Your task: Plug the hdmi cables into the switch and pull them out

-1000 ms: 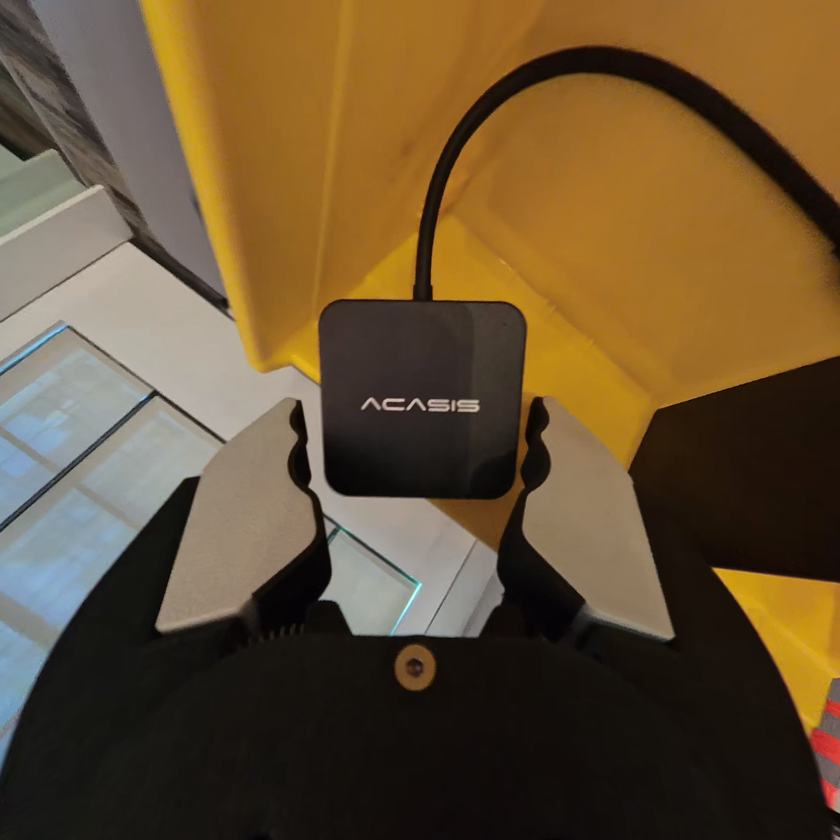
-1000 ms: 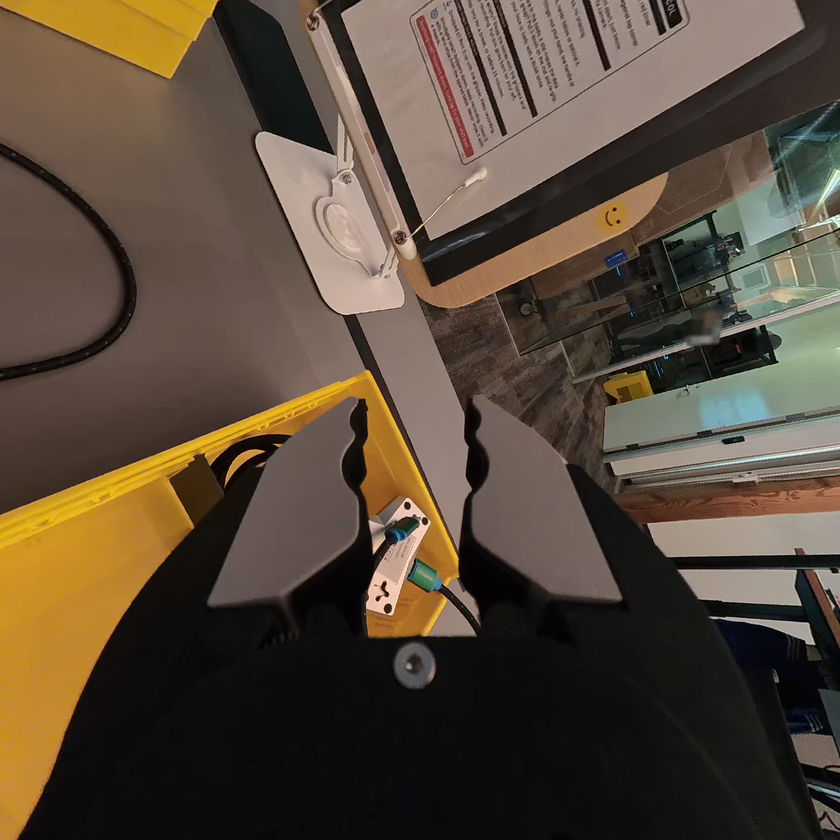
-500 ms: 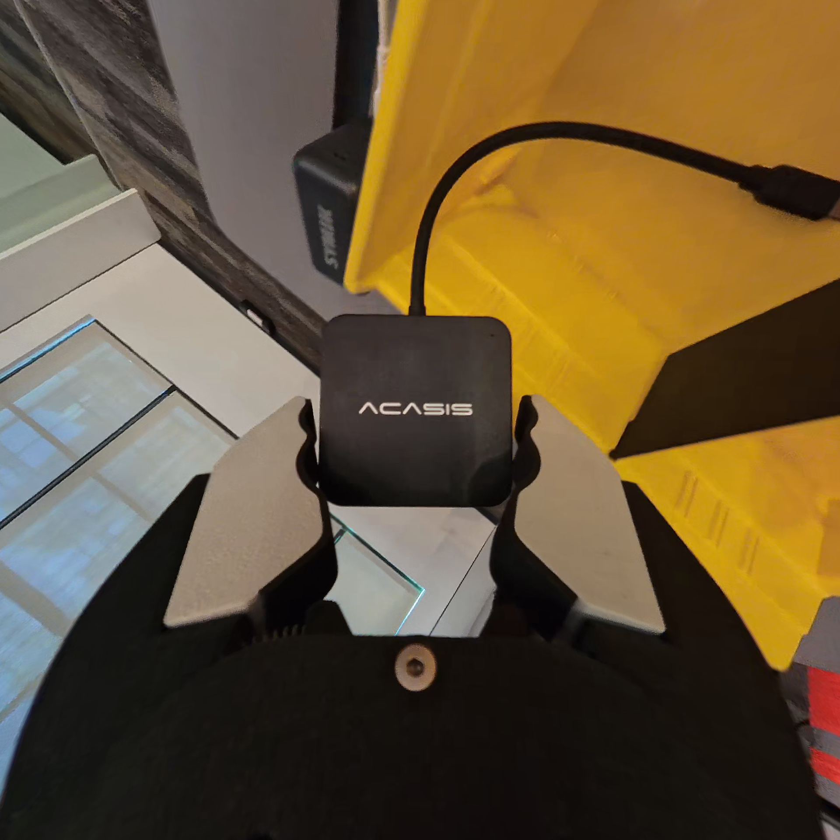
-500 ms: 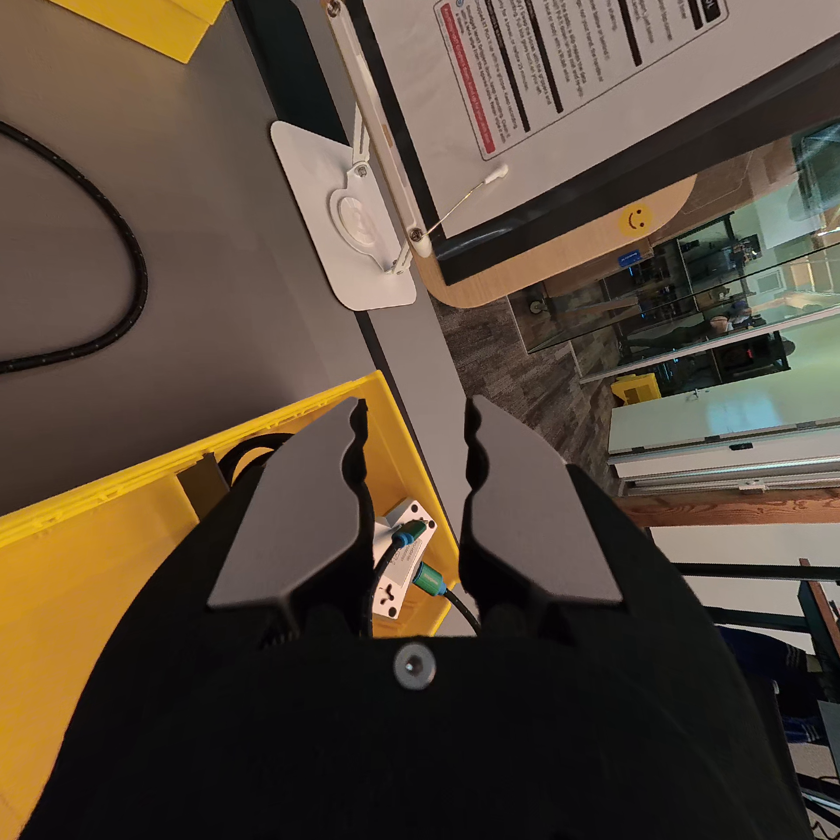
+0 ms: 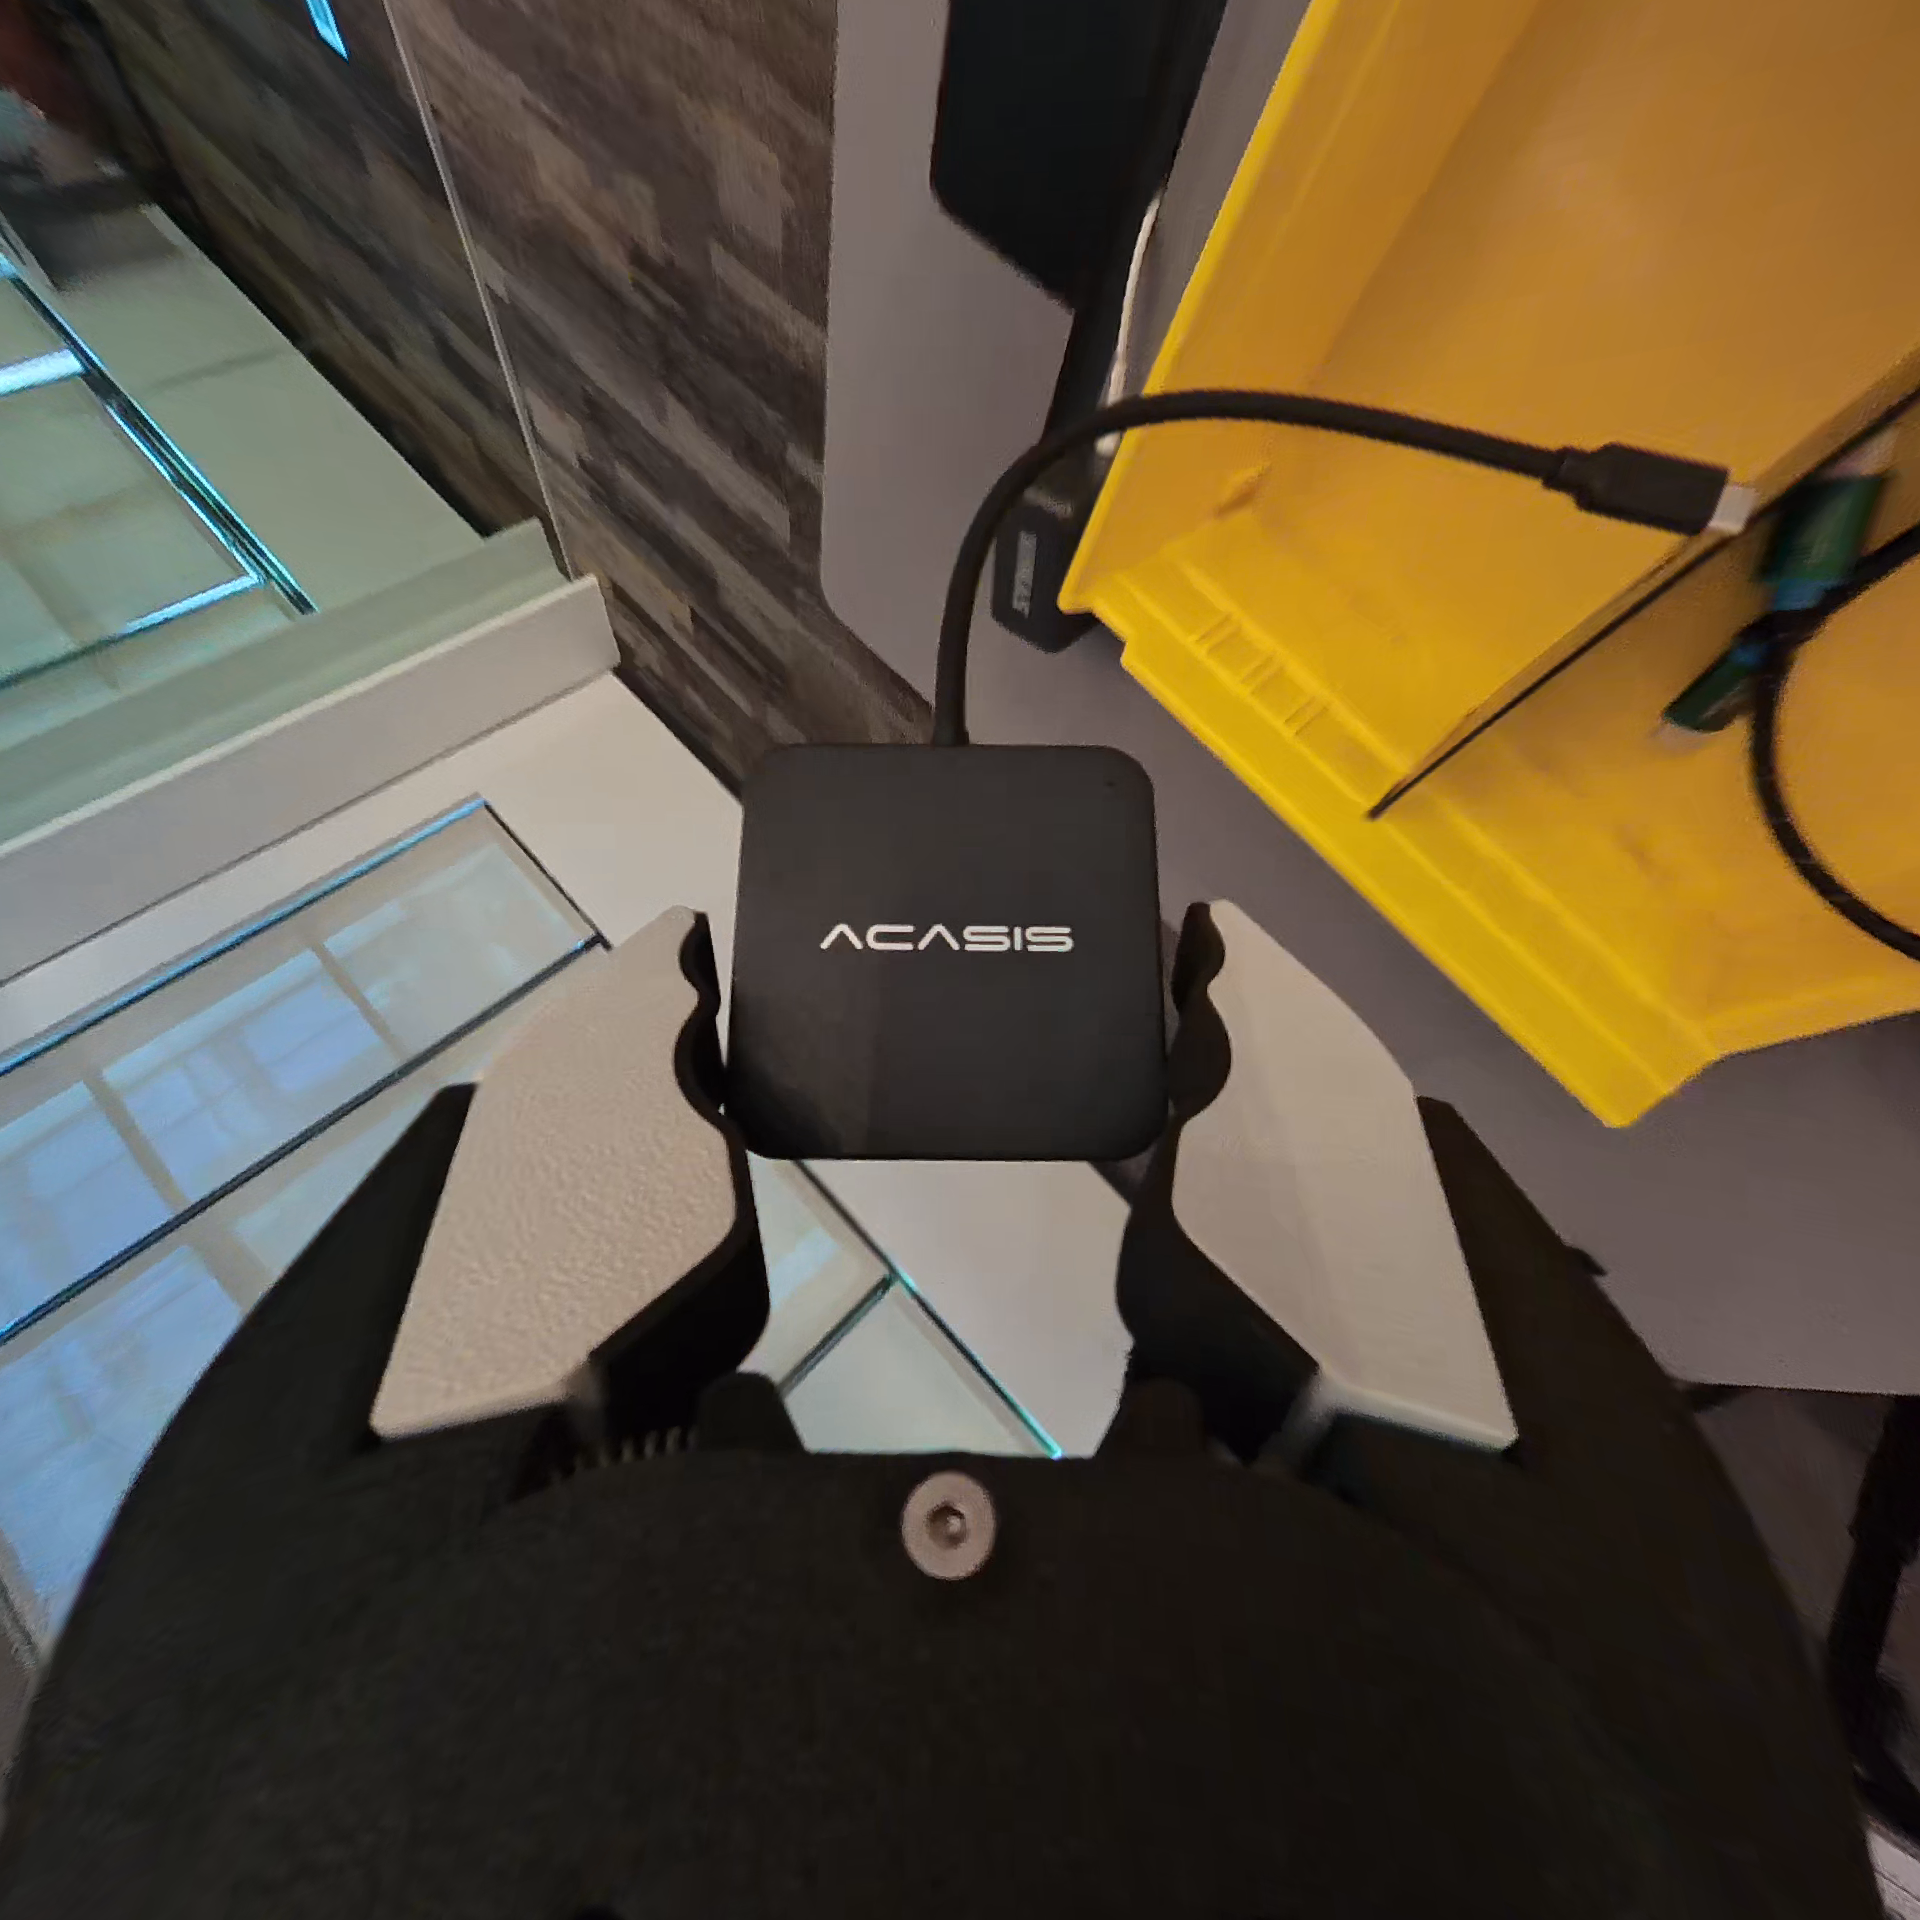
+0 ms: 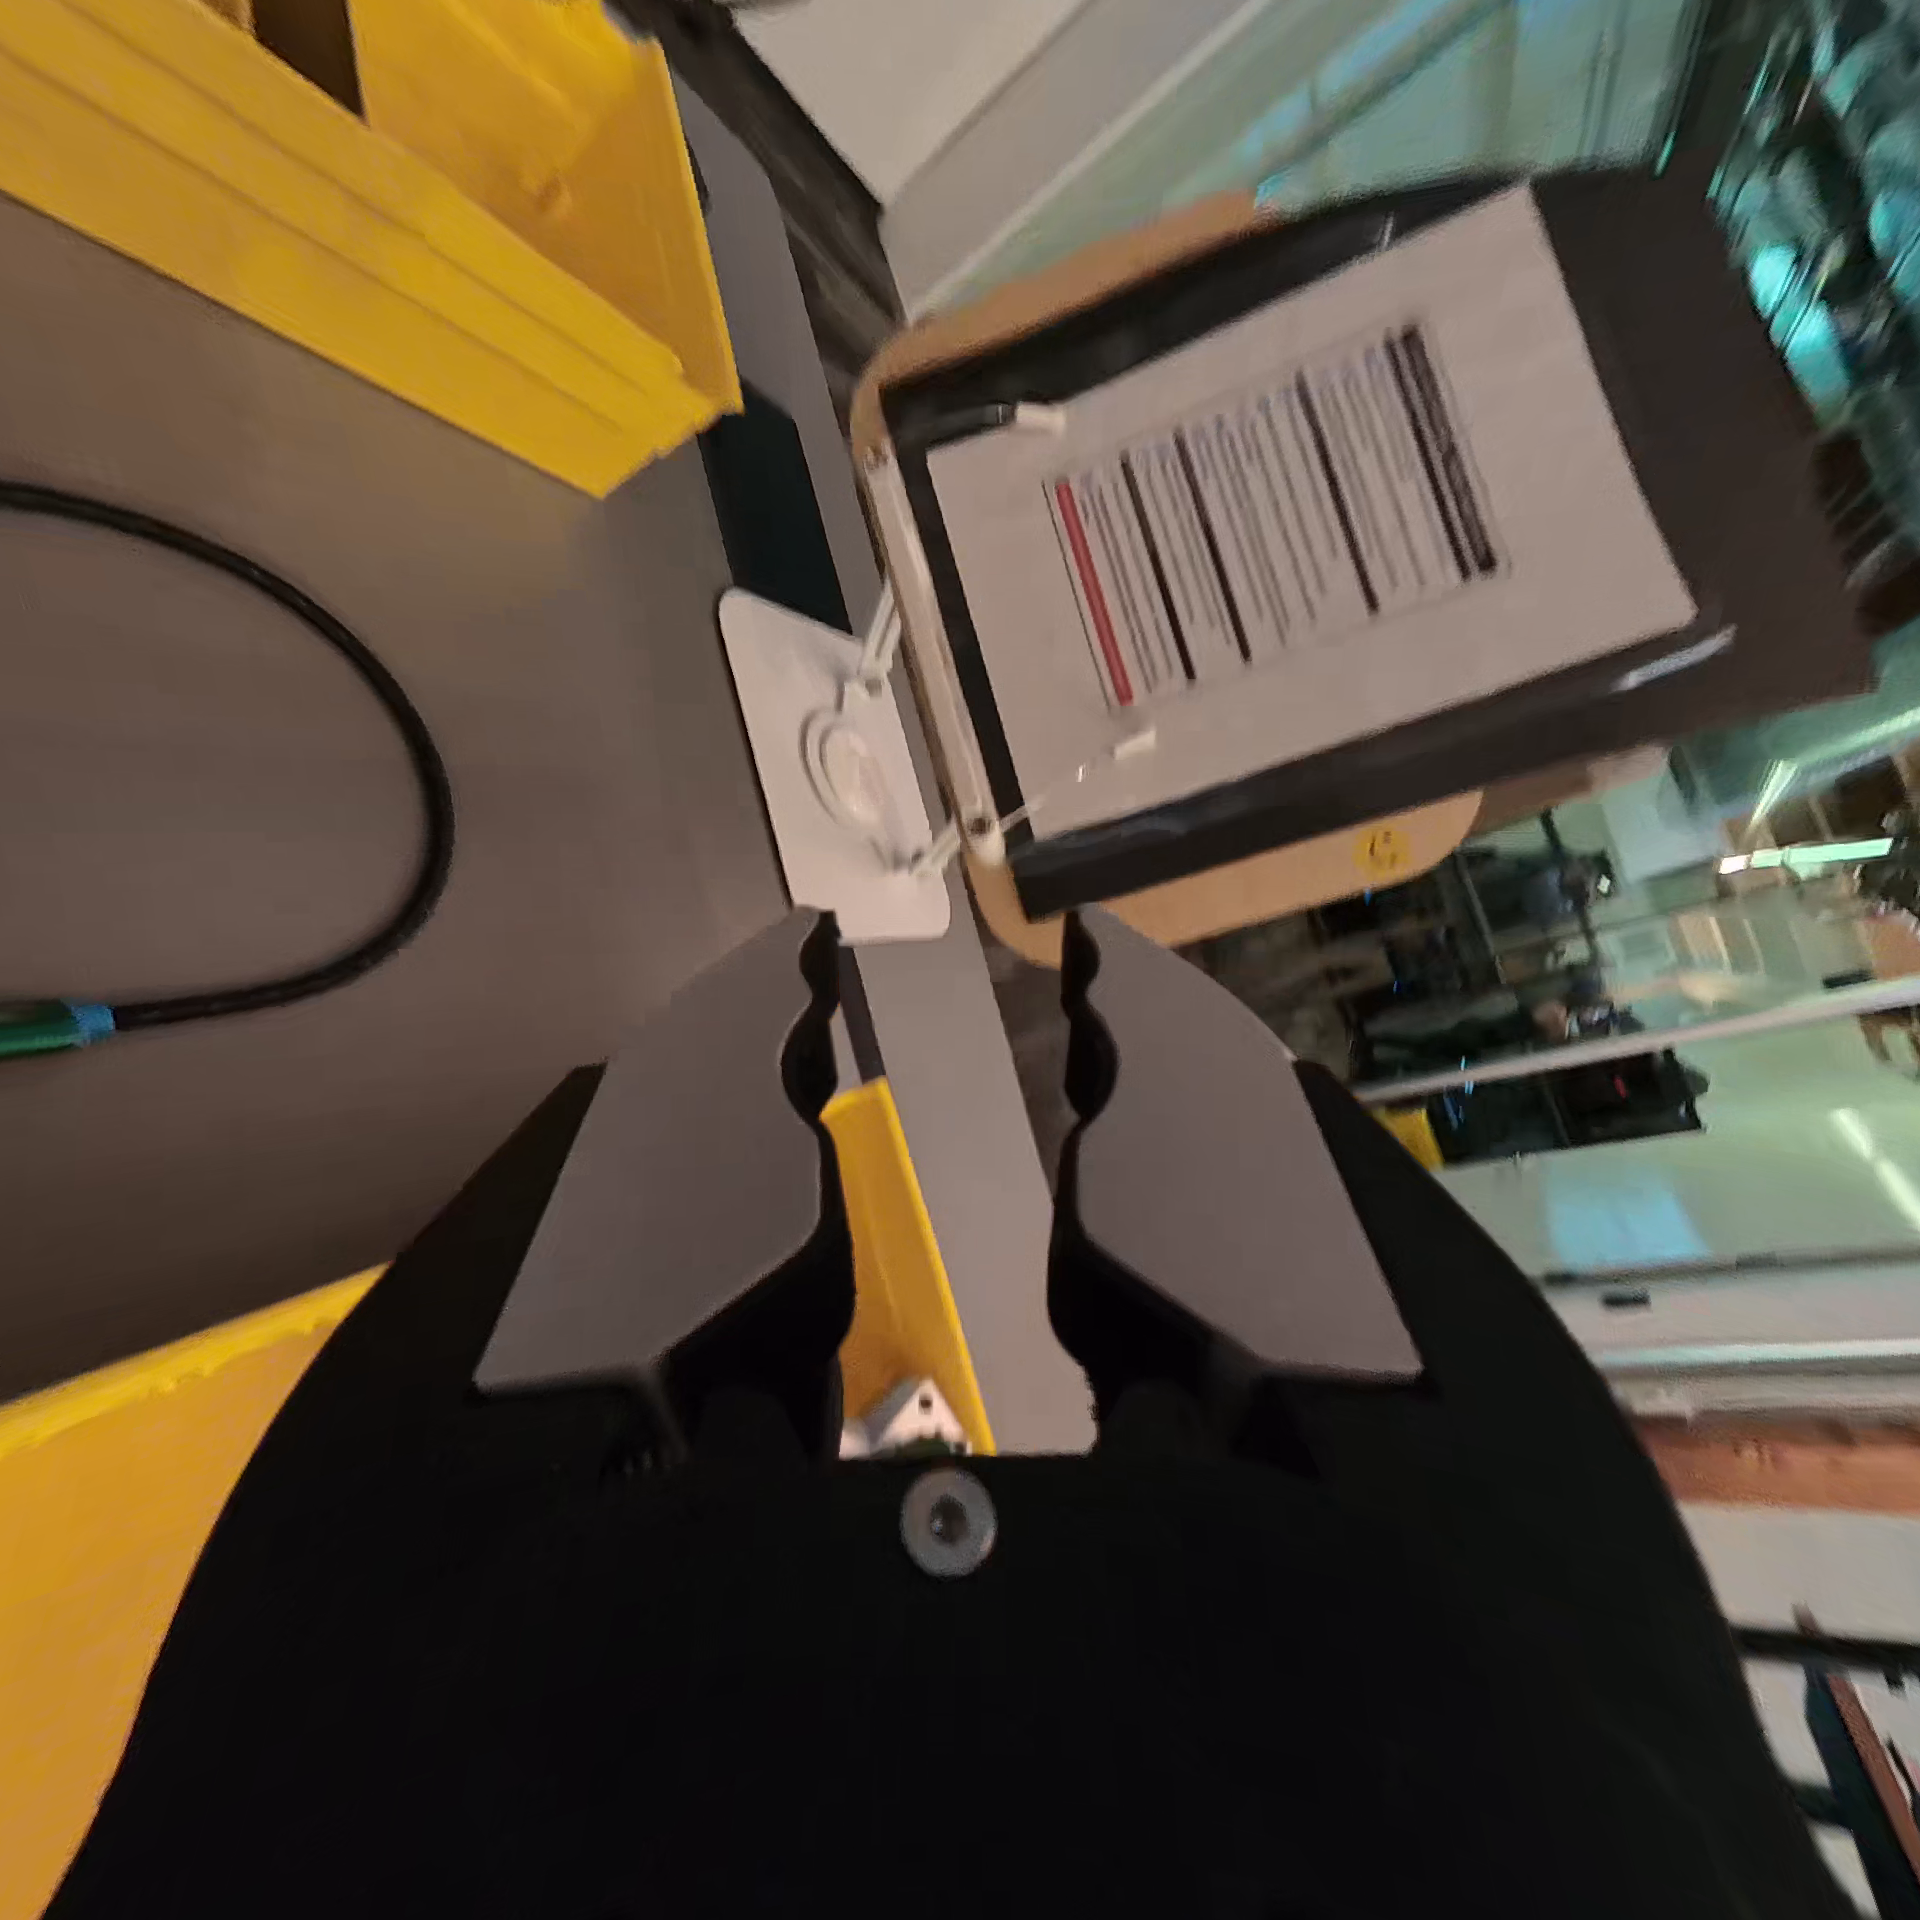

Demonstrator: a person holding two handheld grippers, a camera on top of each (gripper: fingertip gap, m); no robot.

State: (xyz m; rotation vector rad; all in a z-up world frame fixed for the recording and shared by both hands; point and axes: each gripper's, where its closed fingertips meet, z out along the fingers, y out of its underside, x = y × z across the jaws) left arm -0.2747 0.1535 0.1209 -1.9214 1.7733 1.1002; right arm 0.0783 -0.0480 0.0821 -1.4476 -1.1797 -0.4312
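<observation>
My left gripper (image 5: 943, 997) is shut on the black square switch (image 5: 943, 951) and holds it in the air, clear of the yellow bin (image 5: 1475, 582). The switch's thin black tail cable (image 5: 1226, 416) arcs up and right and ends in a free plug (image 5: 1652, 488) over the bin. A cable with green-blue plugs (image 5: 1766, 634) lies in the bin at the right. My right gripper (image 6: 940, 1029) is open and empty above the grey table's edge (image 6: 935, 1049). A black braided cable (image 6: 416, 779) with a green-blue plug (image 6: 52, 1023) loops on the table at its left.
A second yellow bin (image 6: 416, 239) stands at the far end of the table, and another yellow bin (image 6: 894, 1226) lies below my right gripper. A white stand (image 6: 842, 769) holds a framed printed sheet (image 6: 1299, 551) at the table's edge. Glass panels (image 5: 208, 1091) and floor lie beyond. The gap from one gripper's tips to the other's is roughly 40 centimetres.
My left gripper has closed on the switch and carried it out of the yellow bin. My right gripper has risen and swung away from the bin, staying open; its view is motion-blurred.
</observation>
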